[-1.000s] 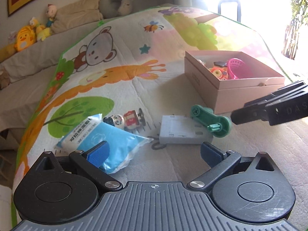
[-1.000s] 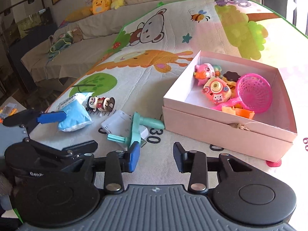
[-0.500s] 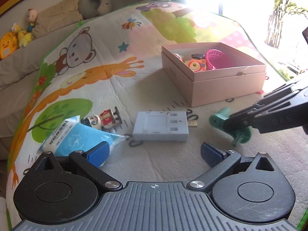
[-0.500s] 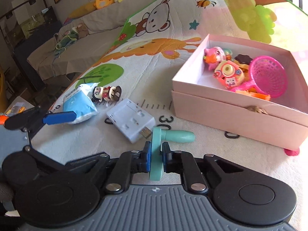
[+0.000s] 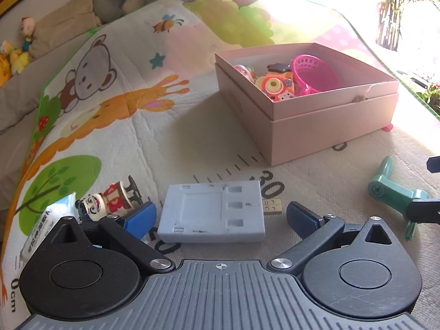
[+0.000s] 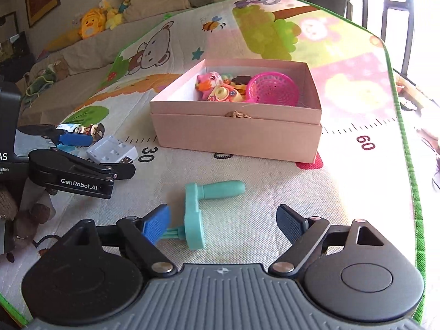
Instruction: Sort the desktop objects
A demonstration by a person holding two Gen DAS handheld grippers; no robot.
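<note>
A teal crank handle (image 6: pixel 195 214) lies on the play mat between the open fingers of my right gripper (image 6: pixel 222 224); it also shows in the left wrist view (image 5: pixel 392 192). A grey USB device (image 5: pixel 213 216) lies between the open fingers of my left gripper (image 5: pixel 220 216), and it shows in the right wrist view (image 6: pixel 114 150). A small toy figure (image 5: pixel 110 199) and a blue packet (image 5: pixel 41 228) lie to its left. A pink box (image 6: pixel 236 121) holds several toys and a pink basket (image 6: pixel 272 89); it also shows in the left wrist view (image 5: pixel 324 107).
The play mat's green edge (image 6: pixel 412 165) runs along the right side. A sofa with plush toys (image 6: pixel 93 24) stands behind the mat. The left gripper's body (image 6: pixel 74 176) sits at the left of the right wrist view.
My right gripper carried the teal crank to the right, set it on the mat and opened. My left gripper has moved closer to the grey USB device.
</note>
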